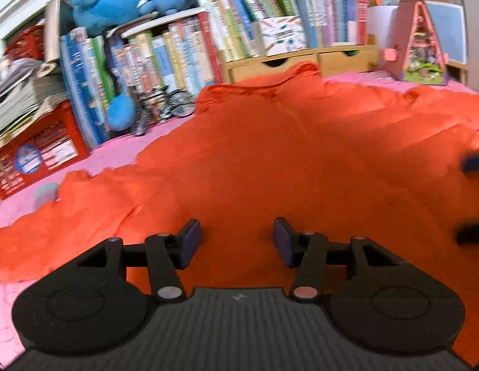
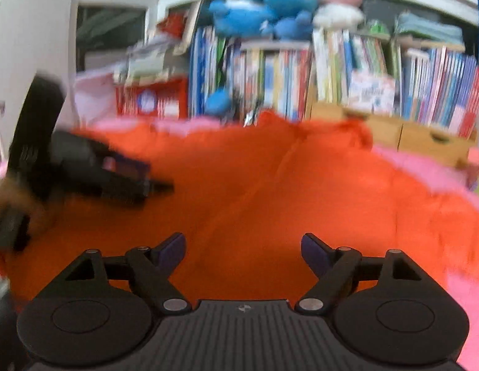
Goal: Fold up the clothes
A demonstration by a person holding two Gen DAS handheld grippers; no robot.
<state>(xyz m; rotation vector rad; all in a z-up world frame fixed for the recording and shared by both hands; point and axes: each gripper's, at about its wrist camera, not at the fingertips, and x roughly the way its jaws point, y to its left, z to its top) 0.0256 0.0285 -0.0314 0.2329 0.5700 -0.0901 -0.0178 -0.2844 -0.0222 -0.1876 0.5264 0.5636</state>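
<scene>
We're looking at one big orange garment (image 1: 301, 160) sprawling over the pink bedspread (image 1: 115, 151), filling the middle and lower frame in both views. Books (image 1: 165, 58) and blue plush toys (image 1: 115, 0) are crowding the top edge, so the only open room is the pink strip at lower left. Two tools: our left gripper (image 1: 236, 241) is hanging partly spread right over the cloth, gripping nothing, and our right gripper (image 2: 243, 252) is gaping wide above it, also bare.
</scene>
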